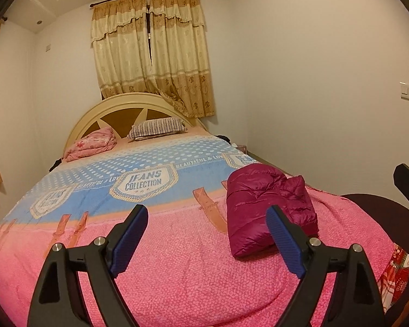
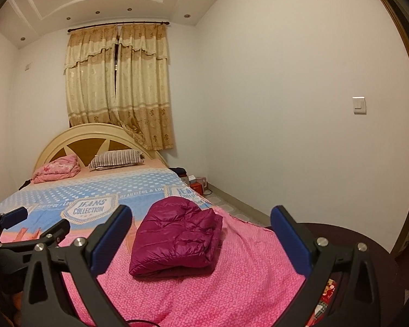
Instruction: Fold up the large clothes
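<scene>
A magenta puffer jacket (image 1: 270,207) lies folded into a compact bundle on the pink and blue bedspread (image 1: 161,245), near the bed's right side. It also shows in the right wrist view (image 2: 177,242). My left gripper (image 1: 207,215) is open and empty, held above the bed to the left of the jacket. My right gripper (image 2: 201,218) is open and empty, held above the bed with the jacket lying between its fingers in view, apart from them. The left gripper also shows at the left edge of the right wrist view (image 2: 32,220).
A striped pillow (image 1: 158,128) and a pink folded quilt (image 1: 92,144) lie at the headboard (image 1: 122,109). Curtains (image 1: 155,54) hang behind. A white wall runs along the right. Small items (image 2: 196,182) sit on the floor beside the bed. A dark round surface (image 2: 368,245) is at lower right.
</scene>
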Demonstrator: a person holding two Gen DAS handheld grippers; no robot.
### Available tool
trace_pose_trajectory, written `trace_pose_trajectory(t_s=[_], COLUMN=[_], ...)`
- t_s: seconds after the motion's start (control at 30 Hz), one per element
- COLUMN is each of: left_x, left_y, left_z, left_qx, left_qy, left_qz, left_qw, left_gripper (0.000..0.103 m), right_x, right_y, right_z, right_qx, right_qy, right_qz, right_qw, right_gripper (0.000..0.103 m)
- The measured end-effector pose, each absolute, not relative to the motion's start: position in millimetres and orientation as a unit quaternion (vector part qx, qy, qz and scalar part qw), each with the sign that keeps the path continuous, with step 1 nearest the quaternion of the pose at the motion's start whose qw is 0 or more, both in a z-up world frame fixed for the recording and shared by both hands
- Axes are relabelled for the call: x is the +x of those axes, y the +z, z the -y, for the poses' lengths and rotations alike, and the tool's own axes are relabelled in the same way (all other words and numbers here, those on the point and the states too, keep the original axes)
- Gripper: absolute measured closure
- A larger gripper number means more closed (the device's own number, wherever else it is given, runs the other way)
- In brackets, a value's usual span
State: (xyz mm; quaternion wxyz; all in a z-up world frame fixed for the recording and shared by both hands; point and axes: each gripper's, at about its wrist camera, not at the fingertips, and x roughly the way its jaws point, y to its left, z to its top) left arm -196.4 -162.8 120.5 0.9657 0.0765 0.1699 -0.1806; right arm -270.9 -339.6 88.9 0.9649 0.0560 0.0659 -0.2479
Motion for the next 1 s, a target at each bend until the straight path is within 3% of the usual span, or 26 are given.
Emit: trace_pose_trajectory(t_s=[1.0], left_x=[-200.2], left_y=[121.6], left_z=[160.9], left_qx=[0.083], left_qy=[-0.184], left_qz=[-0.168], left_qw=[0.965], left_gripper=[0.013], right_x=[-272.9], right_y=[93.4], right_z=[349.7], right_qx=[0.071], right_qy=[-0.243], right_qz=[-0.068], right_qw=[0.965], right_gripper=[0.000])
